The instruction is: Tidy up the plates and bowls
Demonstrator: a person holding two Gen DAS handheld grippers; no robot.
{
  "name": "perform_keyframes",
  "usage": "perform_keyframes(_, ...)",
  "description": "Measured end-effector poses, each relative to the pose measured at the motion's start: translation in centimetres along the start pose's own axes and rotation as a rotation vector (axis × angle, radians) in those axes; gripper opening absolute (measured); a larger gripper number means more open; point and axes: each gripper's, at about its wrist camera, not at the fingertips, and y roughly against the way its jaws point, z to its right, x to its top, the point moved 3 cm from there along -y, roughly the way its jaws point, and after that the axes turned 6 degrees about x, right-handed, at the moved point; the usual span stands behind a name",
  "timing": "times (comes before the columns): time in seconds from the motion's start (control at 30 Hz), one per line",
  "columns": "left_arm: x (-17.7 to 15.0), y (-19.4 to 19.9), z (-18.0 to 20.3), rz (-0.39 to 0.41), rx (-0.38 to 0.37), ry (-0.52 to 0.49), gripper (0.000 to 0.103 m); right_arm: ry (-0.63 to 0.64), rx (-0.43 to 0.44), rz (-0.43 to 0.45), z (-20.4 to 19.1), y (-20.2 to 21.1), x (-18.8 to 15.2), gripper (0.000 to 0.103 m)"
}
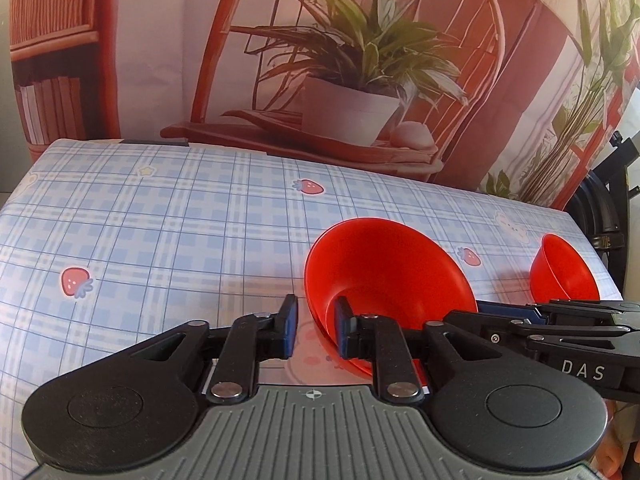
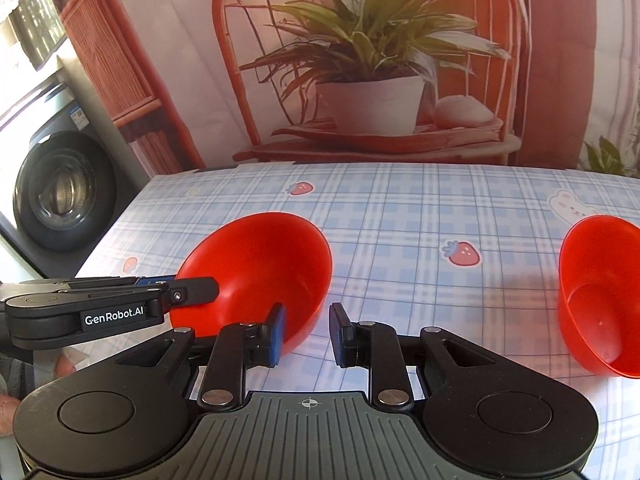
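Observation:
A red bowl [image 1: 384,272] stands on the checked tablecloth between my two grippers; it also shows in the right wrist view [image 2: 260,268]. My left gripper [image 1: 316,328] is open, its right finger inside the bowl and its left finger outside, straddling the rim without closing on it. My right gripper [image 2: 306,334] is open, its left finger at the bowl's right wall, its right finger over the cloth. A second red bowl [image 2: 596,296] stands apart at the right; it also shows in the left wrist view [image 1: 564,268].
The table [image 1: 160,220] carries a blue plaid cloth with strawberry prints. A printed backdrop of a chair and potted plant [image 1: 352,80] hangs behind it. A washing machine [image 2: 60,192] stands left of the table. A black stand [image 1: 608,216] is at the right edge.

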Motion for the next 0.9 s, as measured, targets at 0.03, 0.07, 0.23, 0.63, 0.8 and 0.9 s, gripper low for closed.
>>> perform_keyframes(0.03, 0.0, 0.0, 0.0, 0.002, -0.006, 0.002, 0.015, -0.006, -0.003, 0.001, 0.1, 0.0, 0.0, 0.015)
perform_keyframes(0.07, 0.1, 0.1, 0.2, 0.005, -0.013, 0.003, 0.013, -0.012, 0.001, 0.007, 0.2, 0.1, 0.1, 0.013)
perform_keyframes(0.23, 0.3, 0.9, 1.0, 0.013, -0.006, -0.029, 0.013, -0.027, 0.006, 0.028, 0.2, 1.1, -0.1, 0.012)
perform_keyframes(0.63, 1.6, 3.6, 5.4, 0.039, -0.021, -0.114, 0.013, -0.090, 0.003, 0.158, 2.0, 6.4, -0.5, 0.011)
perform_keyframes(0.8, 2.5, 3.8, 9.0, 0.043, -0.058, -0.171, 0.013, -0.167, 0.000, 0.250, 4.7, 9.7, -1.6, 0.011)
perform_keyframes(0.9, 2.9, 3.9, 11.9, 0.051, -0.078, -0.227, 0.013, -0.218, -0.014, 0.298, 6.9, 11.5, -2.3, 0.011)
